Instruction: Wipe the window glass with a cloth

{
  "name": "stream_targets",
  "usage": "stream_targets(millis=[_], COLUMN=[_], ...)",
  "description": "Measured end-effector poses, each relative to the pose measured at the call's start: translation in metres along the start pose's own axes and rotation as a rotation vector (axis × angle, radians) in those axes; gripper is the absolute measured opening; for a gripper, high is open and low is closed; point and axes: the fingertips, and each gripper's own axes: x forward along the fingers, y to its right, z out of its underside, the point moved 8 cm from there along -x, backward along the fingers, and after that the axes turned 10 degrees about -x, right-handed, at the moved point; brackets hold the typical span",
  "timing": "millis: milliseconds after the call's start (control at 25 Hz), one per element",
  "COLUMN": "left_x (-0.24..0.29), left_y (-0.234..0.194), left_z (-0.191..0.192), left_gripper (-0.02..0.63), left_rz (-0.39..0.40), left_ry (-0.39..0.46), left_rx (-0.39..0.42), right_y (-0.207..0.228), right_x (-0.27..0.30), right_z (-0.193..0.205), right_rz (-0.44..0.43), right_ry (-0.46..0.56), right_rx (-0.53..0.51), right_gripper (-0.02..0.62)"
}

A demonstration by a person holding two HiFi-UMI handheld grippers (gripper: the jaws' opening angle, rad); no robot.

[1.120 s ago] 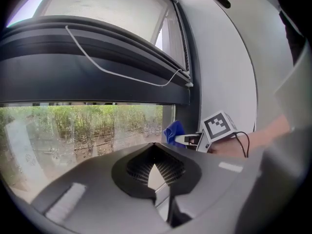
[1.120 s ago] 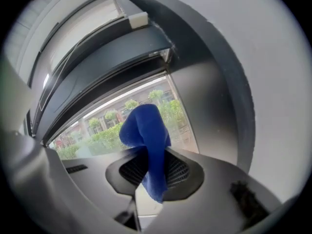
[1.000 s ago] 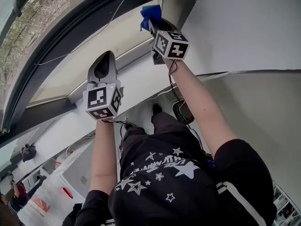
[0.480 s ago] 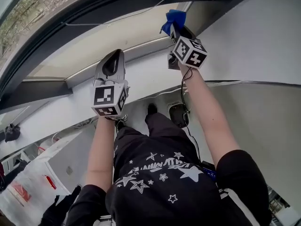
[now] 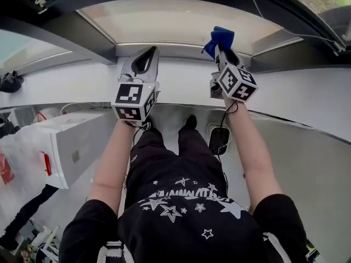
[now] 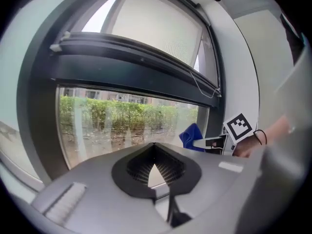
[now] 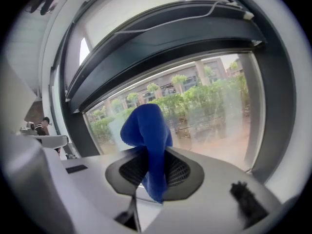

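The window glass (image 5: 170,21) lies straight ahead above a white sill (image 5: 181,84); outside it are hedges and paving (image 7: 214,111). A blue cloth (image 5: 219,38) sticks up from my right gripper (image 5: 222,51), which is shut on it and held close before the pane. In the right gripper view the cloth (image 7: 146,130) hangs folded between the jaws of my right gripper (image 7: 153,172). My left gripper (image 5: 146,62) is level with it to the left, jaw tips together and nothing in them. The left gripper view shows my left gripper (image 6: 155,165), the cloth (image 6: 191,135) and the glass (image 6: 122,126).
A dark window frame (image 5: 66,34) runs over and beside the pane, with a thin cable (image 5: 274,16) along it at the right. A white box (image 5: 71,141) stands at the left. A black device (image 5: 219,138) lies on the floor by my feet. A person (image 5: 22,218) stands lower left.
The view has swung round so that the pane now sits straight ahead. Both grippers now sit level before the sill. The right gripper still holds the cloth.
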Motion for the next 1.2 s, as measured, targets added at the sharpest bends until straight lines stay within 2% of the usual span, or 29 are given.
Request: stream_targets(millis=[280,560,720,840,960,1200], left_x=[-0.083,-0.131,-0.140,-0.141,-0.140,-0.123], left_y=[-0.108,-0.169,-0.196,-0.211,-0.226,-0.231], left_z=[0.003,0.018,0.031,0.035,0.038,0.035], left_gripper=[0.009,0.009,0.009,0.009,0.009,0.009], left_rz=[-0.172,-0.251,-0.259,-0.255,-0.267,-0.227], left_ry=[0.037,0.056,0.070,0.095,0.107,0.056], left_rx=[-0.015,-0.021,-0.099,-0.149,-0.119,-0.055], right_y=[-0.162,-0.266,-0.300,-0.315,-0.328,-0.333], right_x=[0.066,0.126,0.158,0.182,0.200,0.216], right_z=[0.018,0.032,0.040,0.046,0.052,0.052], right_rz=[-0.247,-0.364,-0.386,-0.398,-0.418,-0.422], right_ry=[-0.015,-0.028,-0.047,-0.068,-0.082,-0.081], right_rx=[-0.062,-0.097,-0.142,-0.090,-0.044,-0.112], right_gripper=[0.075,0.075,0.074,0.074,0.074,0.074])
